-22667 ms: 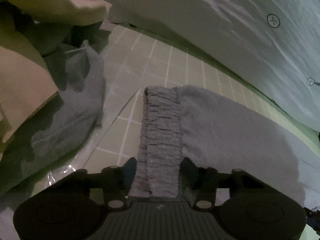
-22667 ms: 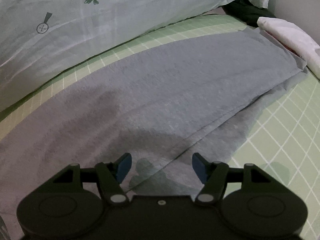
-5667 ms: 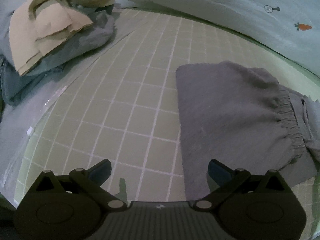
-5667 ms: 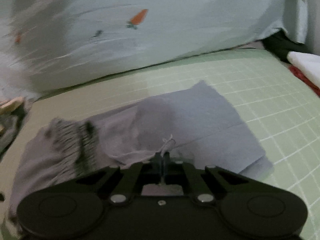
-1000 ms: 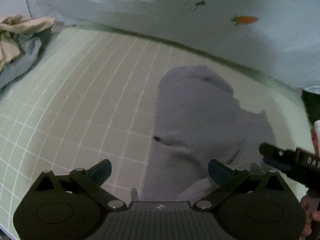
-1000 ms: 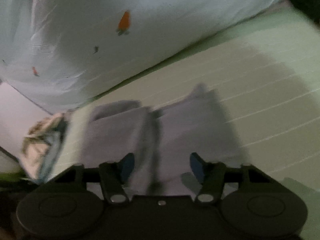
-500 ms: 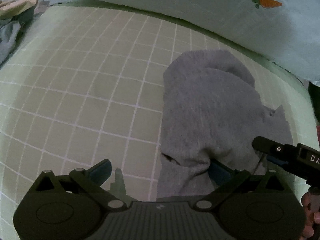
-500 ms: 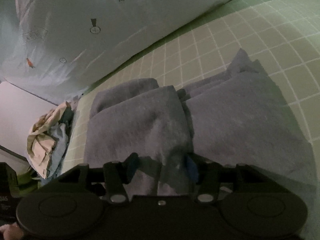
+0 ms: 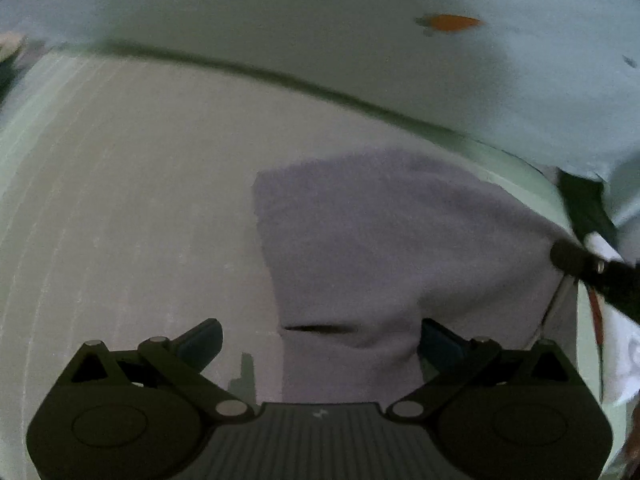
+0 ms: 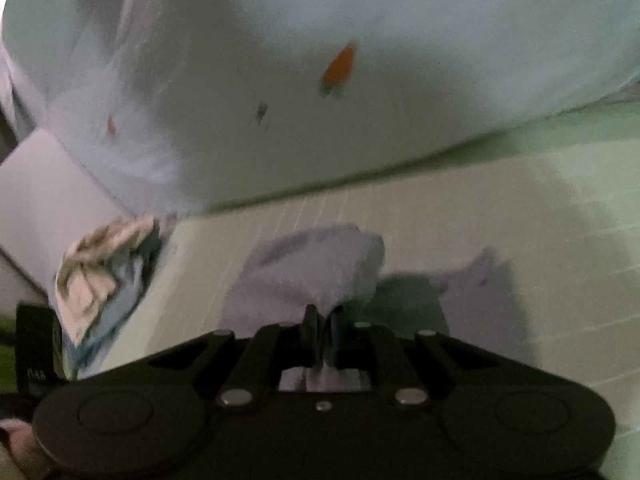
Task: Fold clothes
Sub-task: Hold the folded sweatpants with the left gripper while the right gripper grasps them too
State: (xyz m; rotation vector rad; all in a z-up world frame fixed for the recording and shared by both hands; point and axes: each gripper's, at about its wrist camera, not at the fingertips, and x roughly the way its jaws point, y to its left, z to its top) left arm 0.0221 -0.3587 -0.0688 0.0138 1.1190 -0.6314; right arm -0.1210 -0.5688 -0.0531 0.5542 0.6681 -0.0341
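On the green grid-lined bed sheet (image 9: 120,200), the grey garment (image 9: 380,248) looks mostly folded already: it's a compact, roughly rectangular bundle lying near the pale carrot-print bedding (image 9: 360,40). What's left, I'd guess, is one last fold or just carrying it off to a stack, since one edge is lifted.

The right gripper (image 10: 322,330) has its jaws pinched nearly together with a bunch of the grey fabric squeezed between them, and that part of the cloth hangs up off the sheet. The left gripper (image 9: 320,340) is spread wide and holding nothing, with the near end of the bundle sitting between its fingers (both views are pretty blurry). Fabric looks soft and thick, with a dark slit-like crease near the front. A pile of other clothes (image 10: 100,272) waits off to the side.
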